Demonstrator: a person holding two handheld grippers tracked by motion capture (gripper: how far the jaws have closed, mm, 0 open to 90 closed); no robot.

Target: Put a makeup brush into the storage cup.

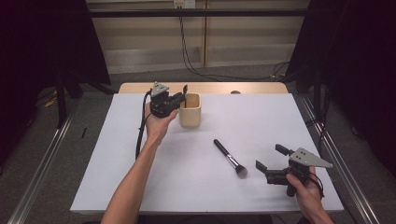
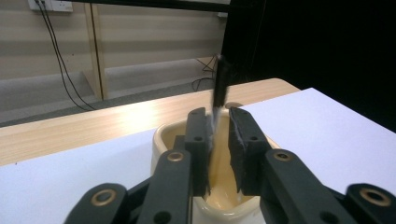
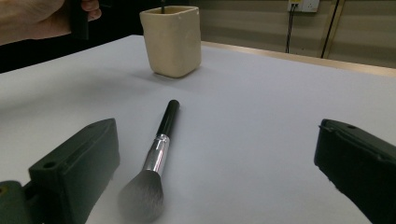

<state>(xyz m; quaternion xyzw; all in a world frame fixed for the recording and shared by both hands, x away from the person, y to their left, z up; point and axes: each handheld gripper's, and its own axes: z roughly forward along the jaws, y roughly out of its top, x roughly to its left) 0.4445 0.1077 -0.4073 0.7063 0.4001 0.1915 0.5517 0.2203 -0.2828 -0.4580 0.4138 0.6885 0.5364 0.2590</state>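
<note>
Cream ceramic cup point(image 1: 190, 110) sits at the table's far edge. Left claw point(image 2: 218, 133) hangs over it, jaws narrowly parted around a thin dark brush handle point(image 2: 220, 88) — probably dropping it in bristles-down. Right claw point(image 1: 270, 158) waits wide open beside the powder brush point(image 3: 156, 161), likely next up. White table point(image 1: 261, 126), wood strip behind, dim room, cables on the wall.
</note>
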